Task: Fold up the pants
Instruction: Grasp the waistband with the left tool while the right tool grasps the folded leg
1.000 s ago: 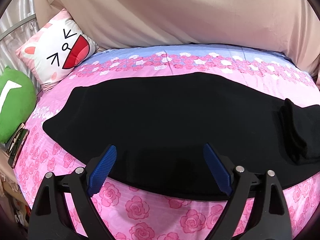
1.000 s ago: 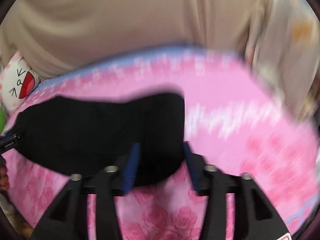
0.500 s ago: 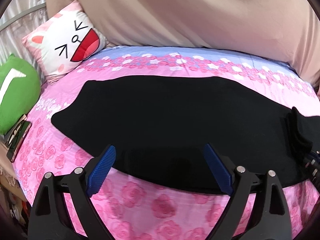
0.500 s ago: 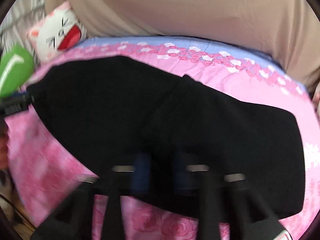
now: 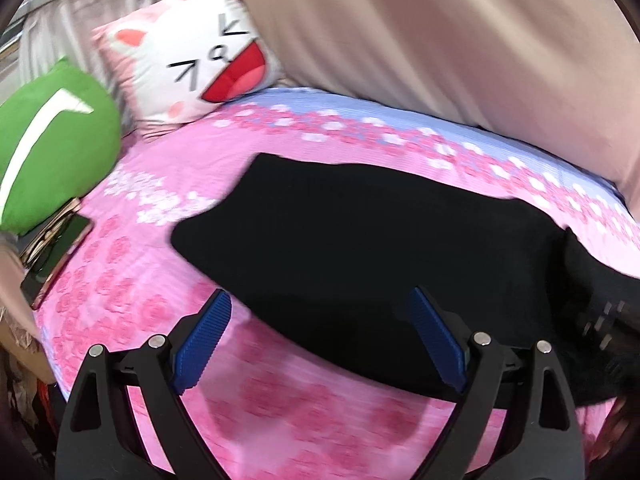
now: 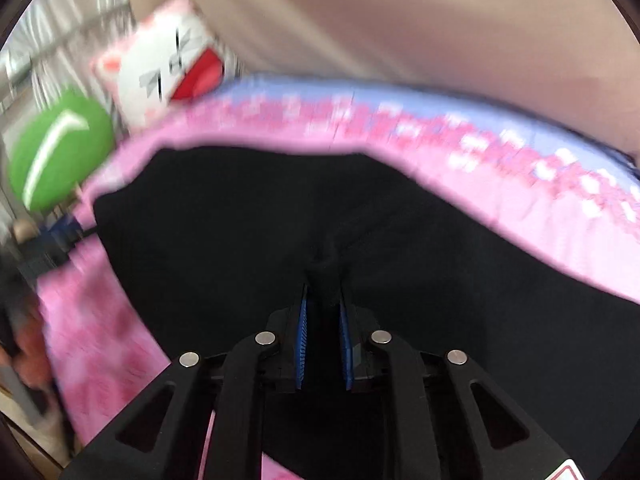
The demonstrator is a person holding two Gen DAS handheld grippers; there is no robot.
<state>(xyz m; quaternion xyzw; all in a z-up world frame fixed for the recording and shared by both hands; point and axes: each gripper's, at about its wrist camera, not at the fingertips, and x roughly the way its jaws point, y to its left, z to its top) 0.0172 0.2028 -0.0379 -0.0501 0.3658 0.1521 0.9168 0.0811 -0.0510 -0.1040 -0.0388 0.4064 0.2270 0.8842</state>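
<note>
Black pants (image 5: pixel 360 240) lie spread across the pink flowered bed sheet (image 5: pixel 140 280). My left gripper (image 5: pixel 320 296) hangs open above their near edge, close to the left end, with nothing between its blue pads. In the right wrist view my right gripper (image 6: pixel 323 288) pinches a bunched fold of the pants (image 6: pixel 240 220) between its blue pads; its jaws are opening slightly, with the cloth still between them. The gripped layer lies over the rest of the pants. At the right edge of the left wrist view a raised fold and a dark, blurred gripper body (image 5: pixel 604 320) show.
A white cat-face cushion (image 5: pixel 192 56) and a green cushion (image 5: pixel 52 140) sit at the bed's left end. A phone (image 5: pixel 56 256) lies at the left edge of the sheet. Beige cloth (image 5: pixel 440 40) hangs behind the bed. The sheet's near edge drops off below my grippers.
My right gripper closed on the pants' right end and carried it leftward over the rest. My left gripper, still open, slid left along the near edge toward the cushions.
</note>
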